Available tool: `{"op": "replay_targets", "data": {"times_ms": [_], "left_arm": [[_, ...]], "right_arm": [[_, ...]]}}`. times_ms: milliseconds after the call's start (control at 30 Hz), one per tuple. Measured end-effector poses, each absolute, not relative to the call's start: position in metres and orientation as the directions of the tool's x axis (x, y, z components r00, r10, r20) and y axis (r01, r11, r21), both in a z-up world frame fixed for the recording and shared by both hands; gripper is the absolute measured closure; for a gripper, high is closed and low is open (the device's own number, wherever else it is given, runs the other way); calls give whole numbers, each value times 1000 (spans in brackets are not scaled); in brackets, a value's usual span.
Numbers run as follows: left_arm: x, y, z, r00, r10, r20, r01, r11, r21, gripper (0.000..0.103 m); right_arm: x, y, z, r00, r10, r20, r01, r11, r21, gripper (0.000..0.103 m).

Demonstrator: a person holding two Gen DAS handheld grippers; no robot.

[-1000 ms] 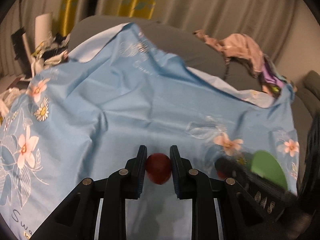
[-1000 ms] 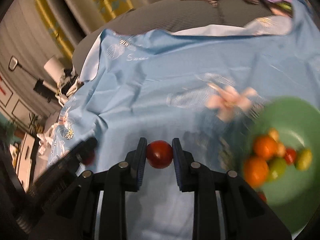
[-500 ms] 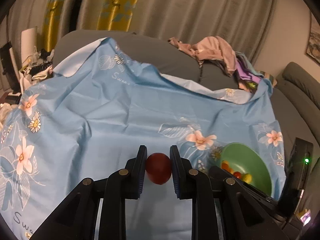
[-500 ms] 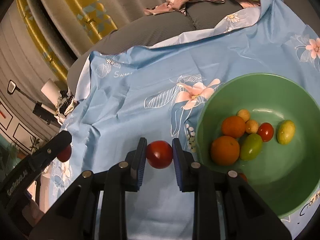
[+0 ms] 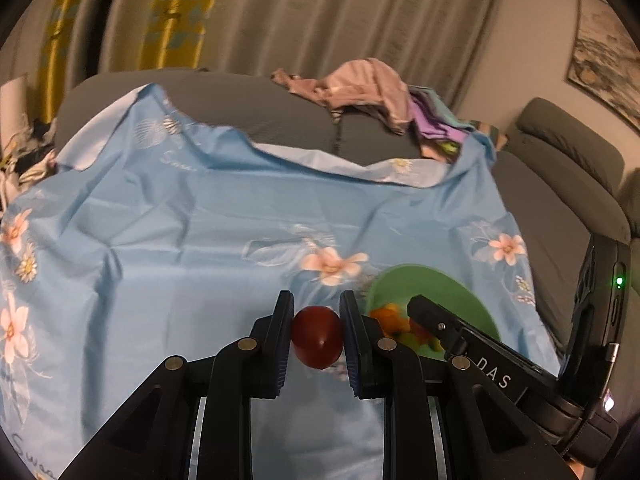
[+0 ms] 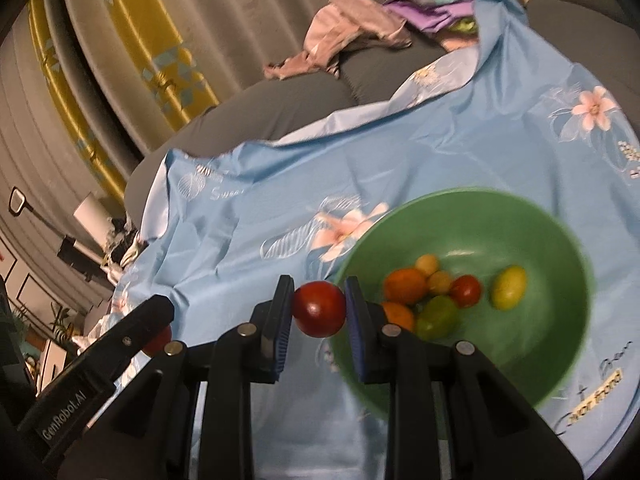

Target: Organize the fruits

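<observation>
My left gripper (image 5: 316, 334) is shut on a dark red fruit (image 5: 317, 336) and holds it above the blue cloth, left of the green bowl (image 5: 464, 292). My right gripper (image 6: 319, 312) is shut on a red tomato (image 6: 319, 309) just at the left rim of the green bowl (image 6: 552, 344). The bowl holds several small fruits: orange ones (image 6: 404, 286), a green one (image 6: 438, 316), a red one (image 6: 465, 290) and a yellow one (image 6: 509, 286). The right gripper's body shows in the left wrist view (image 5: 480, 368), partly hiding the bowl. The left gripper's finger shows in the right wrist view (image 6: 132, 332).
A blue flowered cloth (image 5: 200, 232) covers the surface in front of a grey sofa (image 5: 280, 108). A heap of clothes (image 5: 368, 92) lies on the sofa back. Clutter and a lamp stand at the far left (image 6: 86, 236).
Both grippers have moved right toward the bowl with their fruits still held. The bowl now sits closer and larger in the right wrist view, right beside the tomato.
</observation>
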State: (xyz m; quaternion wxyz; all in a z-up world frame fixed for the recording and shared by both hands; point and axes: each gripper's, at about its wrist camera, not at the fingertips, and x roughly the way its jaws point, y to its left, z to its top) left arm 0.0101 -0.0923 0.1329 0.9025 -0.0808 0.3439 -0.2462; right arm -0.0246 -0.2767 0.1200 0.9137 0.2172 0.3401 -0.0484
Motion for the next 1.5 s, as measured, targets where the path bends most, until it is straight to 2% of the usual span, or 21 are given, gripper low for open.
{"op": "replay_targets", "data": {"times_ms": [200, 367, 600, 867, 1000, 1033, 1067, 1100, 1133, 1200, 1300, 1400, 1500], "left_arm": [[10, -129, 130, 576, -575, -581, 474, 814, -336, 80], [22, -157, 113, 478, -643, -599, 509, 758, -407, 80], [13, -190, 95, 411, -649, -640, 564, 732, -381, 80], [7, -214, 80, 357, -636, -684, 605, 716, -349, 80], [3, -216, 80, 399, -610, -685, 594, 741, -314, 80], [2, -215, 83, 405, -611, -680, 597, 740, -309, 80], [1, -214, 86, 403, -618, -676, 607, 733, -308, 80], [1, -215, 88, 399, -617, -679, 610, 731, -305, 76], [1, -215, 90, 394, -611, -686, 612, 732, -300, 68], [1, -211, 94, 397, -599, -695, 599, 743, -298, 59], [-2, -204, 103, 419, -595, -686, 585, 755, -297, 57], [-9, -198, 116, 461, -586, -667, 583, 766, -270, 41], [-17, -191, 129, 520, -575, -631, 582, 779, -231, 38]], "right_arm": [[-39, -301, 127, 770, -41, -637, 321, 887, 331, 76], [-50, -328, 123, 752, -105, -651, 396, 861, 318, 76], [-52, -355, 104, 691, -153, -706, 488, 820, 300, 75], [-50, -366, 91, 671, -136, -729, 510, 798, 321, 74], [-49, -366, 89, 660, -137, -738, 517, 796, 314, 74], [-49, -366, 89, 661, -136, -738, 515, 797, 315, 70], [-50, -367, 91, 666, -139, -733, 516, 795, 318, 59], [-51, -367, 92, 669, -142, -729, 518, 793, 320, 52], [-53, -367, 95, 674, -149, -724, 519, 792, 321, 46], [-56, -367, 100, 682, -166, -712, 523, 791, 316, 45], [-60, -366, 107, 691, -181, -700, 525, 792, 313, 41], [-63, -365, 115, 697, -199, -689, 523, 799, 298, 38], [-68, -364, 122, 705, -217, -675, 527, 797, 295, 32]]}}
